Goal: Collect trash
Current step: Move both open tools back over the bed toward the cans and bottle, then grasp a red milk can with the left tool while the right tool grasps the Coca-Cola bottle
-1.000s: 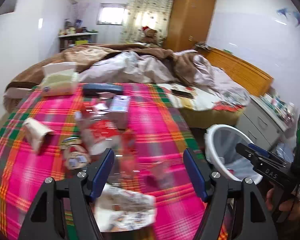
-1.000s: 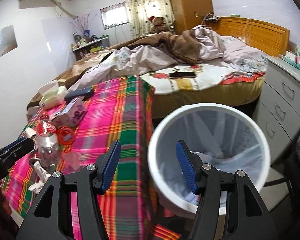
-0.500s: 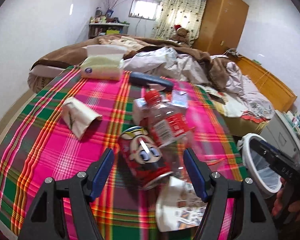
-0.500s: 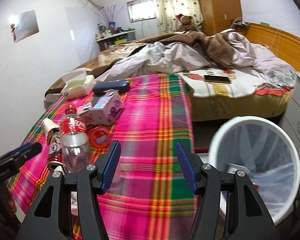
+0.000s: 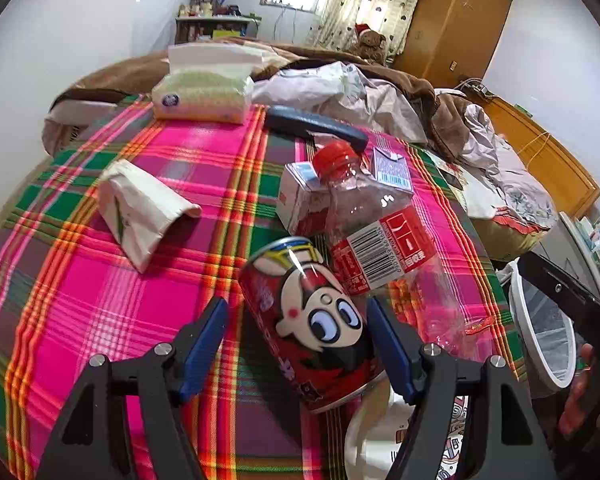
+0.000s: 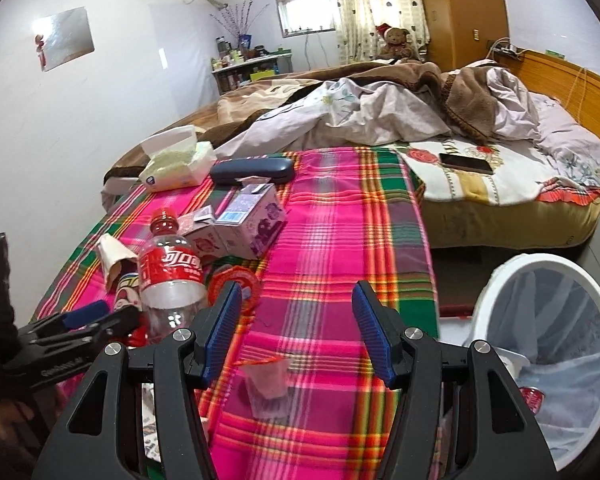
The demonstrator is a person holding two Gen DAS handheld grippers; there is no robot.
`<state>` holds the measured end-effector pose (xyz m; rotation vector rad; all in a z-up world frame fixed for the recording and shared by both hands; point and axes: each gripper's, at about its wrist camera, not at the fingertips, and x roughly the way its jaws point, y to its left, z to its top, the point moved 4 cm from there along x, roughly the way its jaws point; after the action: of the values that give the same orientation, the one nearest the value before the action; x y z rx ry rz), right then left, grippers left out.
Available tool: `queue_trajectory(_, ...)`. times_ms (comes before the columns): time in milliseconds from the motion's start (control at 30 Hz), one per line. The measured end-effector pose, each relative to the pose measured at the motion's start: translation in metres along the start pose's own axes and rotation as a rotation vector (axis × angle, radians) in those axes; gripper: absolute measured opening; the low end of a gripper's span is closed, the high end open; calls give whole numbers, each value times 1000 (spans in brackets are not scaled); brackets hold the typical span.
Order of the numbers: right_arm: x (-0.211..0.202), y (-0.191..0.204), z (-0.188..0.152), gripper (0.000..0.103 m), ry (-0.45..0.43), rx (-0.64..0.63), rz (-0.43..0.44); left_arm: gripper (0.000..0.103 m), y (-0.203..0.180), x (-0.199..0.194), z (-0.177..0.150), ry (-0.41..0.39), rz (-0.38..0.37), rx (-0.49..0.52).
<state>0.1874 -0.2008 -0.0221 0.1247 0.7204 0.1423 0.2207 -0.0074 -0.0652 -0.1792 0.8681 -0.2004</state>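
Spreading across the room behind, a bed (image 6: 440, 120) heaped with blankets borders the far edge of a desk (image 6: 340, 240) draped in pink and green plaid. Off the desk's right edge, a white trash bin (image 6: 548, 344) lined with a clear bag stands on the floor. Along the far edge rest a tissue pack (image 5: 204, 94) and a dark case (image 5: 316, 126). Toward the near edge, an empty cola bottle (image 5: 380, 236) stands beside two small cartons (image 6: 236, 224), a folded paper wrapper (image 5: 140, 208) well to their left. Left tongs (image 5: 296, 344) gape wide on either side of a red cartoon can (image 5: 312, 320) lying tipped near the near edge, pads apart from it. Right tongs (image 6: 296, 332) hang open and empty above a clear jelly cup (image 6: 268, 384).
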Motion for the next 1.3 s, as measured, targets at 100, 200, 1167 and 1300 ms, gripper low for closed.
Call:
queue_trajectory(100, 4, 13, -1, 59, 5, -29, 37, 73, 7, 2, -1, 9, 29, 3)
queue_trajectory(200, 8, 24, -2, 59, 13, -48, 73, 71, 18, 2, -4, 15, 43, 3)
queue_trajectory(1167, 62, 80, -12, 67, 191, -181, 153, 70, 47, -1, 24, 6, 29, 86)
queue_trajectory(1300, 65, 77, -11, 67, 193, -165, 147, 71, 46, 7, 28, 27, 19, 101)
